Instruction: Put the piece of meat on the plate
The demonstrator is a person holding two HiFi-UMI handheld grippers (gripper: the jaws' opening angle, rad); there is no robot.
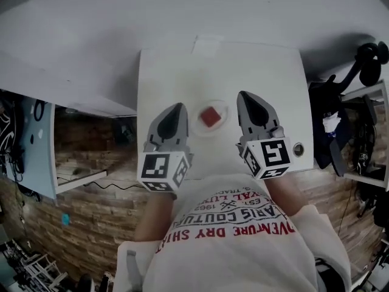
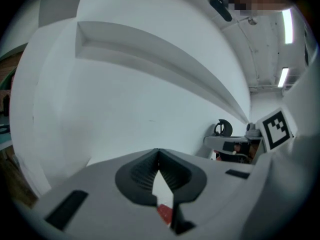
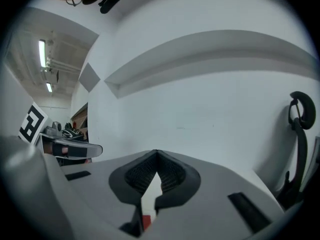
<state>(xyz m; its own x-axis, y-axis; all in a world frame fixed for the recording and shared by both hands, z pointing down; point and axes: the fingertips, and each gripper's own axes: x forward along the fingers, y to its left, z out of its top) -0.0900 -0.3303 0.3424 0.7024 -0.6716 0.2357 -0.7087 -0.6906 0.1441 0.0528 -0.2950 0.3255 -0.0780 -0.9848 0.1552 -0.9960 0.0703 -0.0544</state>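
The piece of meat (image 1: 211,116) is a small red cube lying on a round white plate (image 1: 222,124) in the middle of the white table (image 1: 182,72). My left gripper (image 1: 178,107) hovers just left of the plate, its jaws shut with nothing between them. My right gripper (image 1: 244,95) hovers just right of the plate, also shut and empty. Both are held above the table and point roughly level toward the wall. In the left gripper view the meat (image 2: 165,213) shows red through the slit below the closed fingertips. It shows the same way in the right gripper view, meat (image 3: 146,221).
A black office chair (image 1: 364,59) stands past the table's right edge, also seen as the chair (image 3: 300,129). A small round fitting (image 1: 298,149) sits near the table's front right corner. A shelf unit (image 1: 36,145) stands on the left over wood flooring. A white wall lies ahead.
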